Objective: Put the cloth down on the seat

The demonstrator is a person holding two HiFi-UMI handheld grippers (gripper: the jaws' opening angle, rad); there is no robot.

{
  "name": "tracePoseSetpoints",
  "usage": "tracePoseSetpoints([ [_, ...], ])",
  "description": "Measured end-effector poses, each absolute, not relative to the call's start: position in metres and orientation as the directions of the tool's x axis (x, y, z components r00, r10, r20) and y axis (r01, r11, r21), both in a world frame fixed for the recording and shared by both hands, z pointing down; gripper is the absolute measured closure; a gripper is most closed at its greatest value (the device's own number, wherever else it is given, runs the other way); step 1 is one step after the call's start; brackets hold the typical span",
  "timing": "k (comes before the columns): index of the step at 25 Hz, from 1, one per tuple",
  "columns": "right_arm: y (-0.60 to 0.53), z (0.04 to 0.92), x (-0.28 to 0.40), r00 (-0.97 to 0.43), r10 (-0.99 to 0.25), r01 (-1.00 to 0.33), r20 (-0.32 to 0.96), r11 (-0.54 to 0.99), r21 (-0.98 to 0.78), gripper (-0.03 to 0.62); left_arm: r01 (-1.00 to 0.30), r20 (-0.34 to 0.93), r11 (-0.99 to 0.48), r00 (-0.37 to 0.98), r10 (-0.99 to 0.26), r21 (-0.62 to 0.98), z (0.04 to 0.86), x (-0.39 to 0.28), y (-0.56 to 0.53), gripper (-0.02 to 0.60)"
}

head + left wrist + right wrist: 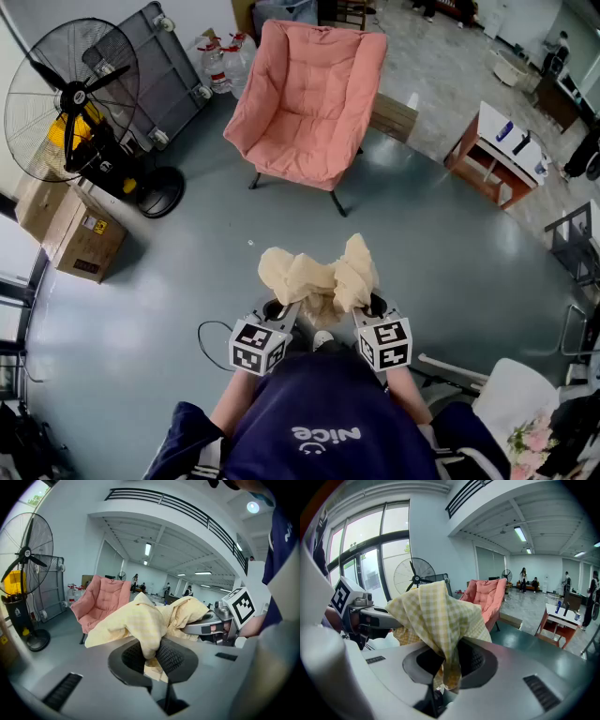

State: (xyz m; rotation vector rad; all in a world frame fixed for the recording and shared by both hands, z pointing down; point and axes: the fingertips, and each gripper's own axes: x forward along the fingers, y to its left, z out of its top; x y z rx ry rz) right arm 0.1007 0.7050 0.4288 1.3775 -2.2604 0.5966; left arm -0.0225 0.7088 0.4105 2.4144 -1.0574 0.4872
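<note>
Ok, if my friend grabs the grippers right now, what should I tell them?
The left gripper is shut on one end of the yellow checked cloth; the right gripper is shut on the other end. The cloth is bunched between them above the floor, short of the pink chair. Done: cloth lifted. Left: carry it over, lay it on the seat, open both grippers.

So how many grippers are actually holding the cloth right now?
2. The left gripper is shut on the left end of the cloth, the right gripper on its right end; it hangs bunched between them, short of the pink chair.
</note>
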Motion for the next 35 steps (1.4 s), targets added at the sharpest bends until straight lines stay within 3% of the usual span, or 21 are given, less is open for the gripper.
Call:
tracePoseSetpoints([
  [21, 0.623, 0.428, -0.018, -0.343, -0.778, -0.937, 0.527, 0.322, -0.135, 0.499, -0.677, 0.428, -0.671, 0.725, -0.54, 0.301, 0.424, -0.141, 0.611, 0.532],
  [35, 0.543, 0.43, -0.021, -0.39, -0.769, -0.916, 0.506, 0.379, -0.13, 0.499, -0.722, 0.433, -0.622, 0.686, -0.585, 0.304, 0.429, -0.144, 0.544, 0.531],
])
